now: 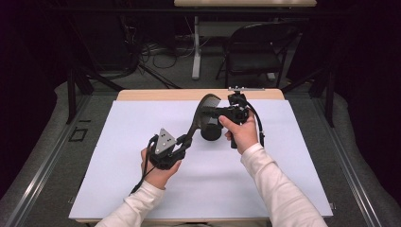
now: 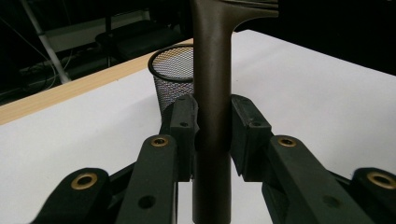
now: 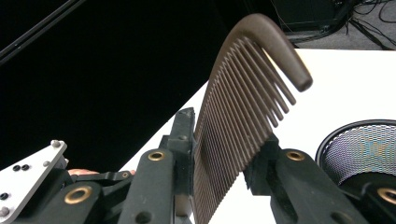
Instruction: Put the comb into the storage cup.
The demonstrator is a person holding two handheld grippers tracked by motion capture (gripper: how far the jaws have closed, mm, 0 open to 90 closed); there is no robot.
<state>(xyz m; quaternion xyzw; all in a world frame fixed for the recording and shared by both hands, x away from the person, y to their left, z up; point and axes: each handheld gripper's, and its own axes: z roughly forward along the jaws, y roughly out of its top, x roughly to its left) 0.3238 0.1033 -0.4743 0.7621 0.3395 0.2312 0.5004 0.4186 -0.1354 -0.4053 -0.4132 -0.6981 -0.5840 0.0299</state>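
Note:
A dark brown comb [image 1: 202,109] hangs above the white table, slanting up and to the right. My left gripper [image 1: 185,141] is shut on its handle [image 2: 212,70], with both pads pressed on the sides. My right gripper [image 1: 215,113] comes in from the right at the comb's head. The comb's teeth [image 3: 243,102] lie between that gripper's jaws, and both pads bear against them. A black mesh cup [image 1: 210,133] stands upright on the table just below the comb's head, also visible beyond the left jaws [image 2: 172,70] and at the lower right of the right gripper view [image 3: 359,149].
A white sheet [image 1: 142,151] covers the table, with a wooden strip [image 1: 156,94] along its far edge. A folding chair [image 1: 255,47], a table leg and cables stand on the floor behind. The left gripper's grey plate [image 3: 28,182] shows beyond the right jaws.

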